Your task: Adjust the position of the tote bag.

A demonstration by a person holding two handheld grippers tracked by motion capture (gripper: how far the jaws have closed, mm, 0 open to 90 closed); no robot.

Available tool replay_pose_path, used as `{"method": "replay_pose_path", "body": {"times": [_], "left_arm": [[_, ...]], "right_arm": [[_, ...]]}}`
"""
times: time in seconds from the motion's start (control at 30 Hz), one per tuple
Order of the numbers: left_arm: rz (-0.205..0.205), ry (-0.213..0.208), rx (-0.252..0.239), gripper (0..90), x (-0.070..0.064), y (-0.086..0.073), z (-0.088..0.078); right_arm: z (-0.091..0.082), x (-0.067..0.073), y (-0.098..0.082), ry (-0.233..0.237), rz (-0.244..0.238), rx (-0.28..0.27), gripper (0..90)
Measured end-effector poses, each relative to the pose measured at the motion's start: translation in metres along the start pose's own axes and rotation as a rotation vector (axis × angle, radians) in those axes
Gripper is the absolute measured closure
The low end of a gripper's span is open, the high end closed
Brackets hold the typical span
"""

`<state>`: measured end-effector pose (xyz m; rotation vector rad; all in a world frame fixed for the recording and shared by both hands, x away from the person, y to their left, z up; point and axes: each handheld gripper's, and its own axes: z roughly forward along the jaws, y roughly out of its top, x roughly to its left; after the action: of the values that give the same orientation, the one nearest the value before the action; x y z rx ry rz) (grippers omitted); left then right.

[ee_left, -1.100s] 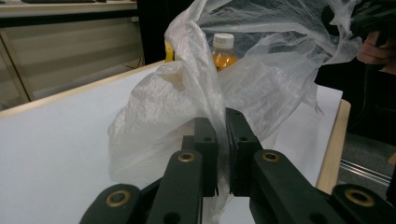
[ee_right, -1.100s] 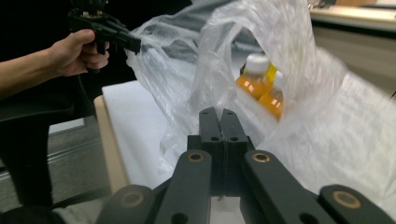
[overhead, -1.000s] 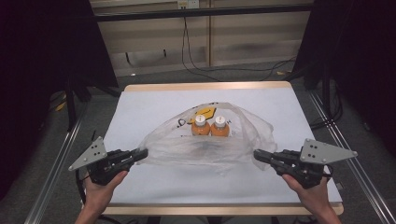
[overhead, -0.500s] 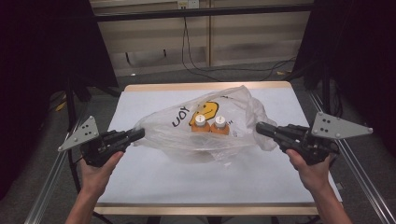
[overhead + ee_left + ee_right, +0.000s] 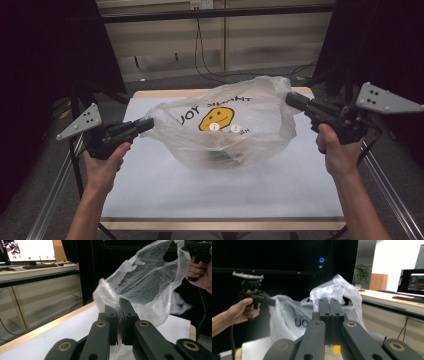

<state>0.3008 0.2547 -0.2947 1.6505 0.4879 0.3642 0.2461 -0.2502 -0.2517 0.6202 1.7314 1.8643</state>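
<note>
Clear plastic bag with yellow smiley and black lettering, white table, black tools

Translucent white plastic bag, contents: dark blurred mass at bottom, unidentifiable.
Black printed lettering: creased, partly illegible.
Two small white discs: too small to identify.

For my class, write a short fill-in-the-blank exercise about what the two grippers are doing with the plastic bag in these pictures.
1. Both the left gripper and the right gripper are shut on the plastic ____.
2. The bag is printed with a yellow ____ face.
3. Inside it sit two small bottles with ____ caps.
4. The bag hangs over a ____ table.

Missing words: bag; smiley; white; white
</note>
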Motion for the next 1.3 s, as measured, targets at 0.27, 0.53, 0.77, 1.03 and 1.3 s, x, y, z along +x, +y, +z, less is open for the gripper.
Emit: {"method": "replay_pose_path", "body": {"times": [0.27,0.53,0.77,1.03,1.3], "left_arm": [[-0.030,0.006,-0.034,86.9,0.011,0.006,0.008],[-0.048,0.017,-0.009,87.8,0.021,-0.002,0.020],[-0.075,0.022,0.068,88.1,0.032,-0.017,0.028],[-0.094,0.014,0.152,88.2,0.041,-0.034,0.037],[-0.082,-0.003,0.201,88.3,0.040,-0.044,0.046]], "right_arm": [[0.002,-0.015,0.019,-0.027,0.046,-0.091,90.0],[0.009,-0.023,-0.010,-0.078,0.050,0.018,90.0],[0.009,-0.040,-0.037,-0.124,0.110,0.078,90.0],[0.002,-0.045,-0.063,-0.168,0.128,0.148,90.0],[0.000,-0.046,-0.083,-0.158,0.136,0.192,90.0]]}}
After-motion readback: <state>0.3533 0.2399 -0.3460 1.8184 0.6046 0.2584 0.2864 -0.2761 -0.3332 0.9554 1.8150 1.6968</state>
